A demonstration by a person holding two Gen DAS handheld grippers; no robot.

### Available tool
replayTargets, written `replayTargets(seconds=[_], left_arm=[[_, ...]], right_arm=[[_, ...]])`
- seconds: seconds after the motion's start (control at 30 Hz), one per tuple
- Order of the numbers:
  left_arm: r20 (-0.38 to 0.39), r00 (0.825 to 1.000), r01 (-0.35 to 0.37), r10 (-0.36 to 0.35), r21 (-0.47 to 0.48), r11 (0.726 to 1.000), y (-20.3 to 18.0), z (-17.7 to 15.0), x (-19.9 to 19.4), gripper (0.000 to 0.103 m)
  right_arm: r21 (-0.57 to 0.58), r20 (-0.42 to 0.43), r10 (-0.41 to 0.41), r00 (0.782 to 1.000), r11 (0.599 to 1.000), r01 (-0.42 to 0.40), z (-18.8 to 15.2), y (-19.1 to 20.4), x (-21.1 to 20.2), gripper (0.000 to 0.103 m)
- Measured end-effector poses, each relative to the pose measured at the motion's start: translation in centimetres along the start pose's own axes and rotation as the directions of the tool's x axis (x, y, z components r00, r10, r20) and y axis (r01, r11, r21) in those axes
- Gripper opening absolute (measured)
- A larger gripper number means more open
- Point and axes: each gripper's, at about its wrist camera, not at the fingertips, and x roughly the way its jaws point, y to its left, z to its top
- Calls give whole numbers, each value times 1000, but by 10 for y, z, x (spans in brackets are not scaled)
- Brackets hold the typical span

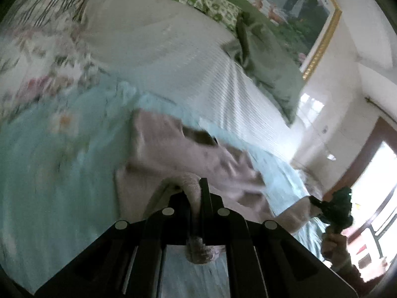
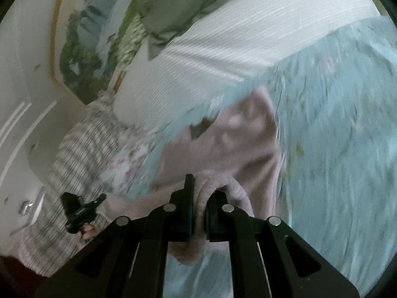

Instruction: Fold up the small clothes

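Observation:
A small pale pink garment [image 1: 173, 149] hangs stretched above a light blue flowered bedspread [image 1: 49, 161]. My left gripper [image 1: 194, 191] is shut on a ribbed pink edge of it. My right gripper [image 2: 198, 193] is shut on another ribbed pink edge of the same garment [image 2: 243, 136], held above the bedspread [image 2: 347, 149]. The right gripper also shows in the left wrist view [image 1: 332, 211] at the lower right, and the left gripper shows in the right wrist view [image 2: 79, 208] at the lower left. Both views are motion-blurred.
A white ribbed blanket [image 1: 198, 62] covers the far part of the bed. A green quilt [image 1: 268, 57] and a green patterned pillow [image 1: 211, 2] lie by a gold-framed landscape painting [image 1: 297, 5]. A doorway [image 1: 377, 173] is at the right.

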Motion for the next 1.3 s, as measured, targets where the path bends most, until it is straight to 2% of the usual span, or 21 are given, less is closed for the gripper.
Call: replayTargets(seconds=[0.17,0.3,0.4,0.47,0.6,0.67,0.73,0.77,0.8,0.83,0.87,0.93,0.97,1.0,1.03,1.1,1.13,1.2,1.3], left_arm=[[-2,995,-103,103,22,994,12,57,76,4],[-32,986,-162,162,23,987,33,85,135,4],[-63,976,-207,207,-6,978,58,96,176,4],[-100,965,-247,244,-20,969,76,98,204,4],[-177,941,-296,288,-18,955,104,86,244,4],[-217,930,-307,297,-14,951,114,77,252,8],[-218,935,-292,280,-21,956,115,73,245,10],[-211,938,-284,275,-17,959,112,71,237,18],[-205,940,-280,273,-6,960,107,69,230,25],[-195,945,-265,263,19,964,98,64,220,38],[-190,949,-247,251,41,968,89,59,213,42],[-209,954,-196,214,104,975,70,45,208,42],[-244,949,-168,199,145,975,58,35,211,42],[-277,942,-148,192,172,974,51,27,216,42],[-324,924,-139,203,209,968,42,14,227,42],[-359,902,-151,241,263,953,35,1,240,42],[-352,893,-171,280,310,935,30,-4,248,42],[-349,891,-173,290,331,928,28,-3,255,43],[-362,886,-186,288,291,938,39,14,266,43]], right_arm=[[-30,2,-96,995,995,96,56,-14,57,8],[-21,-9,-148,989,989,148,88,-32,101,8],[-31,-38,-210,977,977,209,98,-48,134,8],[-29,-89,-239,967,971,237,98,-63,158,9],[-25,-164,-276,947,961,276,89,-83,186,11],[-8,-159,-270,950,962,272,87,-87,179,11],[20,-128,-268,955,962,272,86,-85,163,19],[16,-100,-281,954,959,284,85,-81,151,28],[-3,-70,-295,953,955,296,84,-73,141,33],[-32,-40,-301,953,953,300,81,-63,131,33],[-71,-24,-285,958,957,282,76,-51,124,33],[-156,-79,-211,974,968,197,63,-28,130,33],[-207,-134,-194,972,965,164,54,-18,140,33],[-253,-186,-197,962,956,147,45,-10,152,33],[-313,-245,-231,942,938,148,33,-3,170,33],[-402,-281,-328,902,894,200,21,2,193,33],[-429,-293,-363,885,877,217,17,1,204,33],[-431,-301,-382,874,872,233,19,-7,217,33],[-409,-260,-415,872,865,289,37,-21,226,28]])
